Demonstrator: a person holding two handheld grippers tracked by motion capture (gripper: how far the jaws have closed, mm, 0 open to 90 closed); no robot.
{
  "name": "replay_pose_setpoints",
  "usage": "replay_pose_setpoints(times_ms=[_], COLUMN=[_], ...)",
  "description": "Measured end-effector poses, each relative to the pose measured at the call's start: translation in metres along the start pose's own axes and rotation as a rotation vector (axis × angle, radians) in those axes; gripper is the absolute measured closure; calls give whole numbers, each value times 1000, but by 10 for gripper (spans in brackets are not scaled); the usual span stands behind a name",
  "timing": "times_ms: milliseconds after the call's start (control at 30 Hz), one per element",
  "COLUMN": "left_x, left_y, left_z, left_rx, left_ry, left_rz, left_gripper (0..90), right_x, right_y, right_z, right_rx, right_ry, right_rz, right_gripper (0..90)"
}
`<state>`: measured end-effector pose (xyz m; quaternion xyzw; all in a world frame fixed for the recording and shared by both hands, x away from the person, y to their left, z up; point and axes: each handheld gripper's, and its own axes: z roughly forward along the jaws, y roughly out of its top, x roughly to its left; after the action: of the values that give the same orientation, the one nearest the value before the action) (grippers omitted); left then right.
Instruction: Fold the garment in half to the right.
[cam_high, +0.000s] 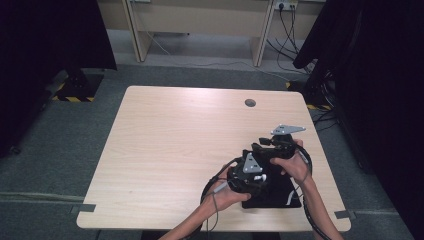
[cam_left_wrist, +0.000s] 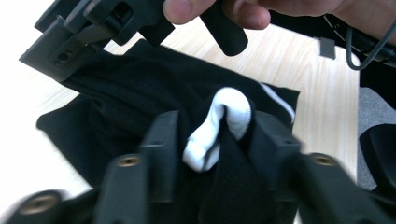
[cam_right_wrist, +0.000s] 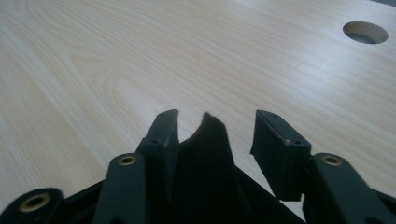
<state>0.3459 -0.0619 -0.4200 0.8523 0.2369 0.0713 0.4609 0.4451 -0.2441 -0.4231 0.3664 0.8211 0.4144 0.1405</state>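
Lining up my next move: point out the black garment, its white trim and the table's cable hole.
black garment (cam_left_wrist: 140, 88), left gripper view, flat upper cloth.
white trim (cam_left_wrist: 233, 105), left gripper view, top of its curled loop.
cable hole (cam_right_wrist: 365, 32), right gripper view, its centre.

A light wood-grain worktop (cam_high: 170, 145) is seen, with a round cable hole (cam_high: 250, 103) set near its far edge. A black garment (cam_high: 280, 192) with white trim is spread flat on its near right corner.
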Motion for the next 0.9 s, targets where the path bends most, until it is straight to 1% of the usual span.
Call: replay_pose_setpoints(times_ms=[67,100,133,200,267,300,333,400,467,533,600,667,700,733,767,800,833,900], left_x=[-1,0,0,2,6,9,12,18,24,31,39,47,49,51,52,52,52,52], left_y=[3,5,6,8,7,5,3,-5,-14,-24,-33,-41,-44,-45,-46,-47,-47,-45], left_z=[-4,-8,-13,-25,-36,-39,-42,-43,-40,-32,-22,-13,-8,-3,1,4,7,11], left_rx=[-34,-44,-54,-88,-109,-110,-100,-81,-41,2,44,72,85,94,95,93,88,88], left_ry=[-16,-20,-17,-11,-9,0,14,39,61,87,122,152,164,176,179,174,166,164], left_rz=[-13,-18,-15,-7,-12,-16,-18,-43,-62,-75,-93,-120,-128,-130,-134,-142,-147,-149], left_gripper=[394,367,355,343,339,339,337,334,331,323,317,313,311,305,295,284,270,259], right_x=[1,1,2,4,4,4,5,5,6,7,10,12,14,15,17,19,19,18], right_y=[1,2,3,4,4,4,3,1,-1,-1,-1,1,2,4,5,5,6,6], right_z=[-5,-7,-10,-16,-20,-20,-21,-21,-20,-19,-19,-18,-18,-18,-17,-15,-12,-8], right_rx=[0,3,8,2,10,15,20,30,40,47,54,68,69,72,74,82,92,115], right_ry=[-13,-23,-31,-31,-39,-49,-58,-65,-62,-71,-71,-77,-88,-96,-92,-87,-92,-124], right_rz=[-8,-4,0,-10,-9,-16,-16,-15,-10,-7,-16,-22,-24,-32,-38,-38,-42,-44], right_gripper=[439,414,408,399,393,393,392,390,387,382,380,368,368,369,377,380,381,395])
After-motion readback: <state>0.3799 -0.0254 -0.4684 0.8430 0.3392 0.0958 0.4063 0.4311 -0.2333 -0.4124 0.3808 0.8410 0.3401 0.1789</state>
